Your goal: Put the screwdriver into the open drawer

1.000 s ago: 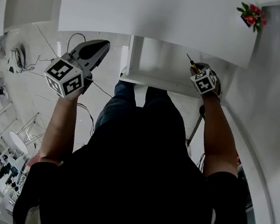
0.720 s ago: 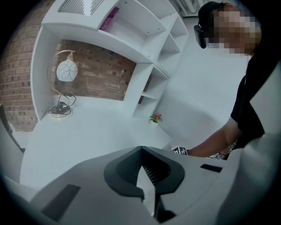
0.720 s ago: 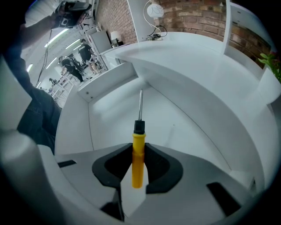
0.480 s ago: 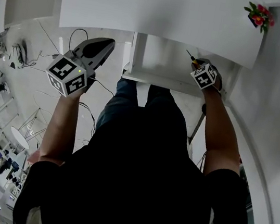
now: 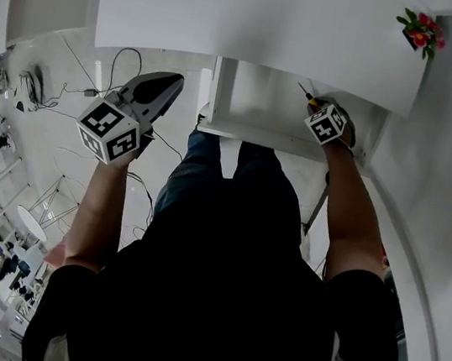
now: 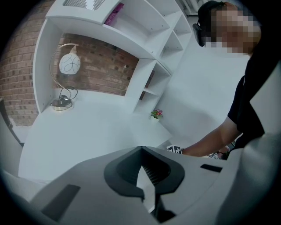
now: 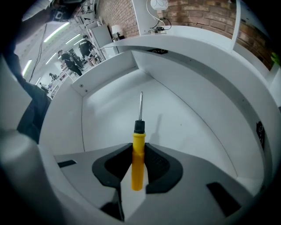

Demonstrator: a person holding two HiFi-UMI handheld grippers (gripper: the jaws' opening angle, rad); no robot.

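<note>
The right hand-held gripper (image 7: 138, 147) clamps the yellow screwdriver (image 7: 138, 160), shaft pointing into the open drawer (image 7: 105, 72), clear of its walls. The left hand-held gripper (image 6: 141, 151), jaws together on nothing, hangs well left of the drawer.

The screwdriver (image 7: 138, 136), between the right tongs (image 7: 134, 151), hangs over the open drawer (image 7: 112, 110) (left tongs (image 5: 169, 83) off to its left).

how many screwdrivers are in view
1. The screwdriver, yellow-handled, is clamped in the right gripper's jaws, shaft pointing into the open drawer. The left gripper holds none. Parts of the drawer are out of view.
</note>
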